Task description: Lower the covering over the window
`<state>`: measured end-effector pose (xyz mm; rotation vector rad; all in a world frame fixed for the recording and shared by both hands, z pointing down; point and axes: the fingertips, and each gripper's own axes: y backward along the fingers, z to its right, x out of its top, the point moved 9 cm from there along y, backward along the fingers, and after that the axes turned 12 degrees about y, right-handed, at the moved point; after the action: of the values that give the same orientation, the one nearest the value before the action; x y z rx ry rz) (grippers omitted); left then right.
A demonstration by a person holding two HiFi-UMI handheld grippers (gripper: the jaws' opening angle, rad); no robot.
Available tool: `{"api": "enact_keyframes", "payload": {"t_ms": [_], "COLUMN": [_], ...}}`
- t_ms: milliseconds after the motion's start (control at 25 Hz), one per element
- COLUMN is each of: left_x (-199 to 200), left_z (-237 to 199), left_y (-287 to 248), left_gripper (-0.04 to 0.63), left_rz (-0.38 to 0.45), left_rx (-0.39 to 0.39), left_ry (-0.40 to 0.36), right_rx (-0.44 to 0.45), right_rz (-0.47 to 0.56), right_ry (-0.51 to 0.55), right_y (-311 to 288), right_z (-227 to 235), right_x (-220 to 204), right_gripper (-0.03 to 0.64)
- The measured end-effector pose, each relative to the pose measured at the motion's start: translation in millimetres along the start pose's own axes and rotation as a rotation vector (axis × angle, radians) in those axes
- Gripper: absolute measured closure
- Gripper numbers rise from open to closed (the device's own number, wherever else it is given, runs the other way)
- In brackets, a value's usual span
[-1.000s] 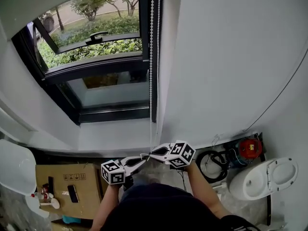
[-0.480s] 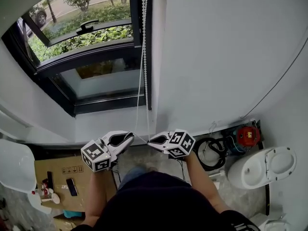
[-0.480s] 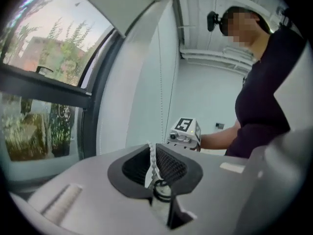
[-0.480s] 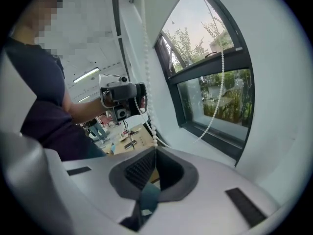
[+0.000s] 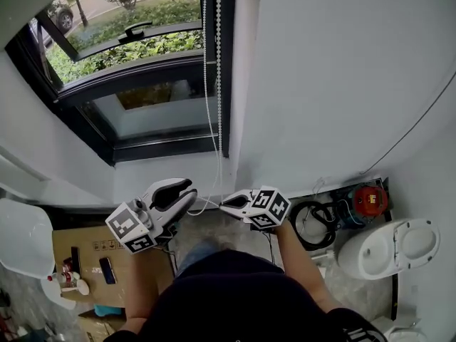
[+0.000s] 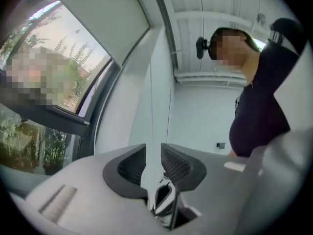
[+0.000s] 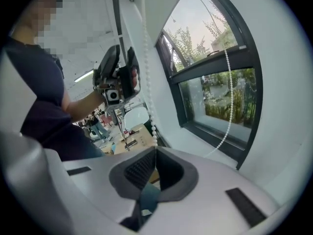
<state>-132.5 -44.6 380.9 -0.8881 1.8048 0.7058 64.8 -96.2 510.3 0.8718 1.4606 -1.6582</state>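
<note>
Bead chain (image 5: 219, 112) is clamped in the down-tilted right gripper's (image 5: 223, 205) fingers. The level left gripper's (image 5: 192, 190) fingers have just parted, a strand between them.

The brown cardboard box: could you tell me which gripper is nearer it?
Left. The left gripper, jaws just opened with the white bead chain between them, hangs above the brown cardboard box's right end; the right gripper, shut on that chain, is farther right.

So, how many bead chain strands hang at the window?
2. One strand hangs before the window, the other strand along the dark frame; the right claw grips the chain below.
</note>
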Motion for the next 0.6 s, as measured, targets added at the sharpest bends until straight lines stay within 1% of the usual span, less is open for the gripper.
{"api": "enact_keyframes", "payload": {"t_ms": [40,80,200,360,600], "left_x": [7,11,12,6,-1], "left_z": [-2,-3,-4,-5,-6], "left_y": [3,5,1,-17,-55], "left_gripper": [0.502,0.502,0.502,0.502,0.502], "left_rz": [0.037,0.043,-0.005,-0.032,-0.119], "left_rx": [0.001,0.006,0.006,-0.026,-0.054], "left_ry": [0.001,-0.008,-0.022,0.015,0.042], "right_rx": [-0.001,0.000,0.007,0.010,0.011], "right_rz": [-0.003,-0.005,-0.004,0.004,0.004], "right_ry": [0.001,0.002,0.002,-0.002,-0.003], "right_y": [-1,-2,-6,-9,-11], "right_z": [1,2,0,-1,-4], "right_x": [1,1,3,4,4], "right_gripper": [0.603,0.603,0.603,0.603,0.603]}}
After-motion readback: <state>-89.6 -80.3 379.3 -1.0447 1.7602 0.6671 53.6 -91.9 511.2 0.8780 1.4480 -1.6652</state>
